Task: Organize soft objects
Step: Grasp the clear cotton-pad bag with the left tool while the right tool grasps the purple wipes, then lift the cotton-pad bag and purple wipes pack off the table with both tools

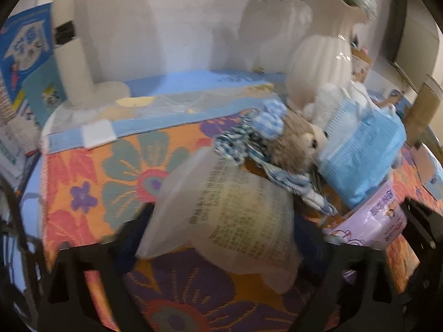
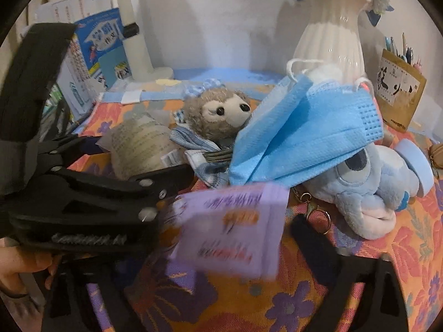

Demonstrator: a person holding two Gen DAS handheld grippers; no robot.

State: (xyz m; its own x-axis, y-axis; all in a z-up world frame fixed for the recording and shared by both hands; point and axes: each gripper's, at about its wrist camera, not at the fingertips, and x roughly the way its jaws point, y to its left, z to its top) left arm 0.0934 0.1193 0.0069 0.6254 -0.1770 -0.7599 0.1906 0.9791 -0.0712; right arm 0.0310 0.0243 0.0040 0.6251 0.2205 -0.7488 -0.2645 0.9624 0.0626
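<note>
My left gripper (image 1: 221, 221) is shut on a translucent packet with printed text (image 1: 235, 210), also seen in the right wrist view (image 2: 141, 146). My right gripper (image 2: 229, 227) is shut on a purple tissue pack (image 2: 229, 229), which shows in the left wrist view (image 1: 373, 218). Behind lie a brown plush toy (image 2: 221, 110) with a blue checked bow, a blue face mask (image 2: 304, 138) and a light blue plush (image 2: 368, 193). All rest on a floral cloth (image 1: 91, 179).
A white ribbed vase (image 2: 332, 41) stands at the back right, with a pen holder (image 2: 398, 88) beside it. A white lamp post (image 1: 74, 55) and books (image 1: 25, 49) stand at the back left. A keyring clasp (image 2: 313, 207) lies by the blue plush.
</note>
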